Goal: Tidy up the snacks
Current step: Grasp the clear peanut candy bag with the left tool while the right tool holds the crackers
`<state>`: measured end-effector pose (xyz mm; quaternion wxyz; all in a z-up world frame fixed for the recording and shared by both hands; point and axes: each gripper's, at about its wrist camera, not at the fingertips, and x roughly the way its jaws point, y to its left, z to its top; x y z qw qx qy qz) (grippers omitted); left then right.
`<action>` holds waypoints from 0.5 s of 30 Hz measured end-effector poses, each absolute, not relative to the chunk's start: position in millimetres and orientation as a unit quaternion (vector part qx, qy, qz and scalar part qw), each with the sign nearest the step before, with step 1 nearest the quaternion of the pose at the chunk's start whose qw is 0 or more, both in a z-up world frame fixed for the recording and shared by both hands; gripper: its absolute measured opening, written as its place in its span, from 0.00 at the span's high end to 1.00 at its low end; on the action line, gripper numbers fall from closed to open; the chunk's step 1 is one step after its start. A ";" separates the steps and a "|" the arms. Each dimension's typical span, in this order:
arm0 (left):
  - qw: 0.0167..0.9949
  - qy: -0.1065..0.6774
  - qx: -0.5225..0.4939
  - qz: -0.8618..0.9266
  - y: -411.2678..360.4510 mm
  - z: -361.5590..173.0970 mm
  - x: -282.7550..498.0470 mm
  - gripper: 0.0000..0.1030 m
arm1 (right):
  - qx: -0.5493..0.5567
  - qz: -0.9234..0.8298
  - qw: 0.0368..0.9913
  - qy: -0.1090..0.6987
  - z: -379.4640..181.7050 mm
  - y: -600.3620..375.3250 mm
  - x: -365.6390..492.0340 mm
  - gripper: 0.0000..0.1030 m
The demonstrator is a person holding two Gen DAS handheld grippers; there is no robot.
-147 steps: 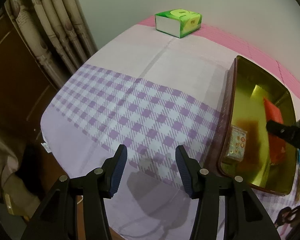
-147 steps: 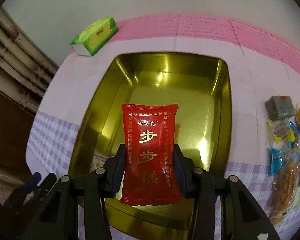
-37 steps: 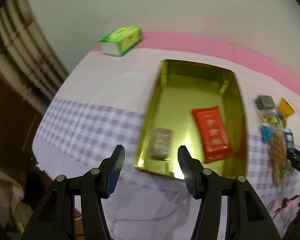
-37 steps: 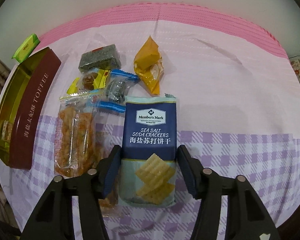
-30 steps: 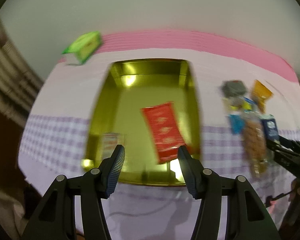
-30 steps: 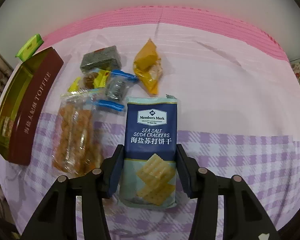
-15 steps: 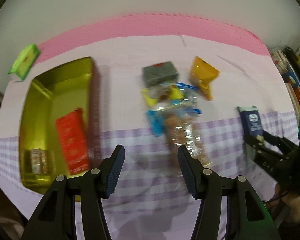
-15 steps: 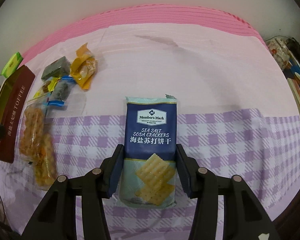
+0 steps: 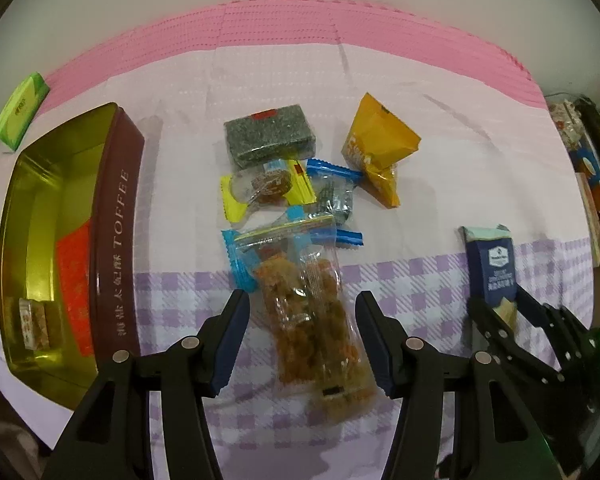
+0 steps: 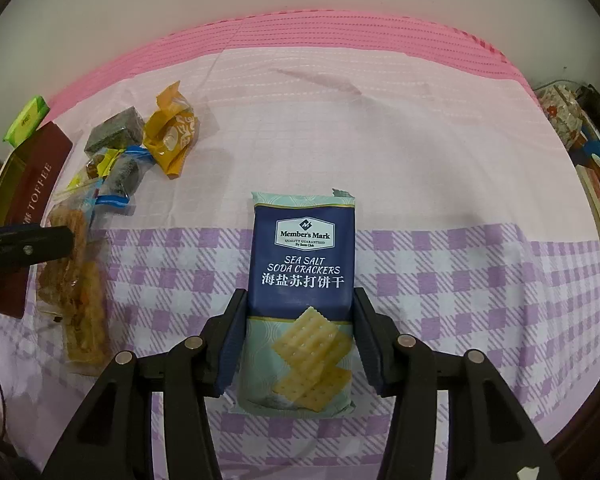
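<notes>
Surface: pink/lilac checked tablecloth (image 10: 440, 168) on a table, plain wall behind; green tissue pack (image 9: 18, 111) at far left corner.
Tin: gold toffee tin (image 9: 118, 216), lid off, on left; red snack packet (image 9: 74, 280) + a small wrapped sweet (image 9: 34, 322) already lie inside.
R tool: right gripper (image 10: 300, 334) pads pinch the Member's Mark soda cracker pack (image 10: 302, 280) by both long edges, near its lower half.
Pack pose: long axis runs straight away from R wrist cam, torn/crimped top end far, cracker-print end toward the jaws; looks lifted or just skimming cloth, can't tell which.
L tool: left gripper (image 9: 300, 344) jaws wide apart, straddling the clear bag of fried snacks (image 9: 312, 320), not touching it.
Bag pose: long axis roughly front-to-back, zip end far, leaning slightly left.
Pile: seaweed block (image 9: 270, 136), yellow pouch (image 9: 378, 148), small candies (image 9: 268, 186) just beyond bag, overlapping.
Step (my read): carry crackers to tin.
Do well: keep squeeze light (crackers crush), hold pack level, swing clear of L tool, lay it parallel to tin's long side beside red packet.
</notes>
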<state>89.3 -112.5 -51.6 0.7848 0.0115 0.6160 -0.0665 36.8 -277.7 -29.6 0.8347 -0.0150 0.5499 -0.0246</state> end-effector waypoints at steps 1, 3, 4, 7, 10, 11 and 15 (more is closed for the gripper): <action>0.786 0.615 0.017 -0.063 -113.9 -54.1 91.0 0.46 | -0.015 -0.025 0.834 0.550 -29.6 -278.0 36.7 0.53; 0.786 0.615 0.024 -0.058 -115.6 -58.1 93.7 0.46 | -0.014 -0.025 0.835 0.550 -29.4 -279.9 36.1 0.53; 0.787 0.614 0.023 -0.059 -116.2 -60.0 94.5 0.46 | -0.014 -0.025 0.835 0.550 -29.4 -280.2 36.0 0.52; 0.789 0.611 0.022 -0.063 -115.3 -61.5 94.9 0.47 | -0.014 -0.024 0.835 0.550 -29.1 -280.9 36.1 0.52; 0.792 0.606 0.022 -0.074 -114.9 -61.6 93.5 0.58 | -0.016 -0.024 0.835 0.550 -29.2 -281.2 36.3 0.52; 0.792 0.605 0.023 -0.075 -113.8 -62.2 93.6 0.58 | -0.016 -0.024 0.835 0.550 -29.2 -281.0 36.3 0.52; 0.794 0.602 0.024 -0.080 -110.3 -61.8 90.0 0.59 | -0.015 -0.024 0.835 0.550 -29.3 -280.6 35.9 0.52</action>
